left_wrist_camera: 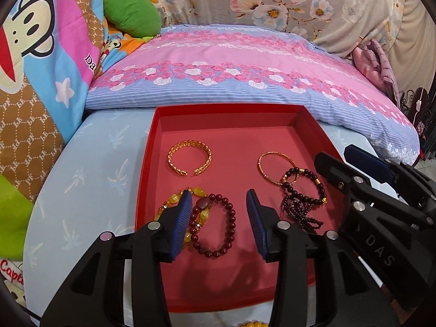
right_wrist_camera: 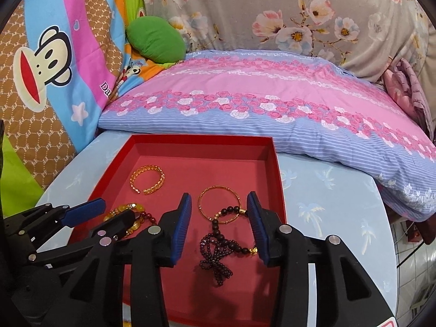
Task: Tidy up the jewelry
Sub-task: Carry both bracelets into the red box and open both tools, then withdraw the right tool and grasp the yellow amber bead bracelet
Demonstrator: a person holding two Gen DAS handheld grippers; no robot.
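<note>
Left wrist: left gripper (left_wrist_camera: 218, 223) is hovering with jaws partly apart, empty, straddling the dark red bead bracelet (left_wrist_camera: 215, 224) lying flat in the red tray (left_wrist_camera: 308, 117); its long axis runs front to back. Right wrist: right gripper (right_wrist_camera: 219, 227) is gaping likewise, empty, framing the black bead bracelet (right_wrist_camera: 231, 229) overlapping the thin gold bangle (right_wrist_camera: 219, 204).

red tray (right_wrist_camera: 279, 174), bracelets, right gripper (right_wrist_camera: 219, 226) apparently open
</note>
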